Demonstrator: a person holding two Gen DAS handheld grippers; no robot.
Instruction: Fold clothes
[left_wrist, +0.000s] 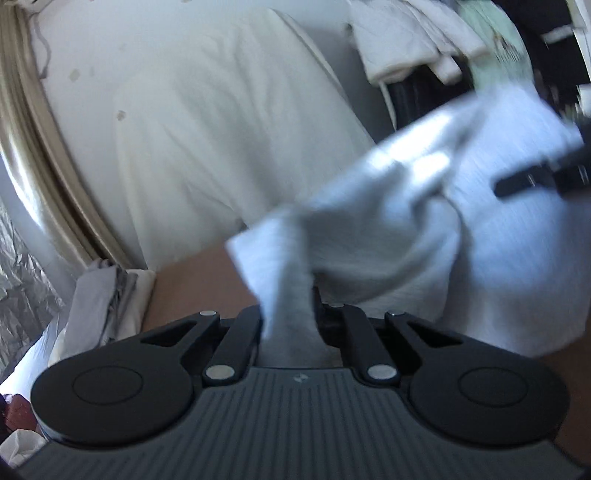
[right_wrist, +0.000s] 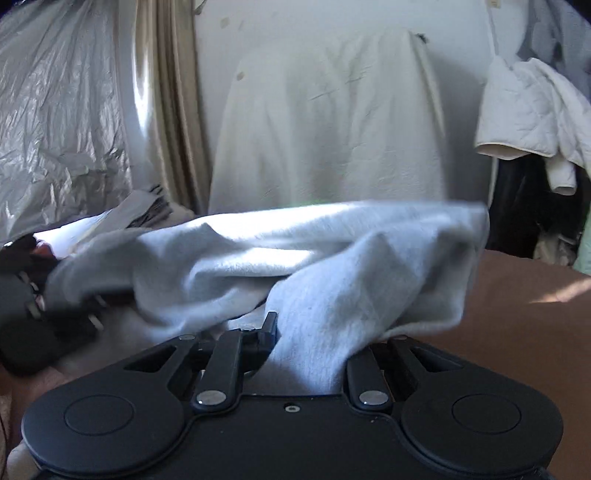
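Your left gripper (left_wrist: 290, 314) is clamped tight on a bunched corner of the grey garment (left_wrist: 424, 236). Your right gripper (right_wrist: 314, 332) has another fold of the garment (right_wrist: 295, 251) pinched between its jaws — cloth fills the gap and hides the tips. The garment hangs stretched between the two, lifted over the brown surface (right_wrist: 517, 314). Behind it, a white sheet (right_wrist: 332, 122) drapes down; a quilted jacket (right_wrist: 532, 110) hangs at right.
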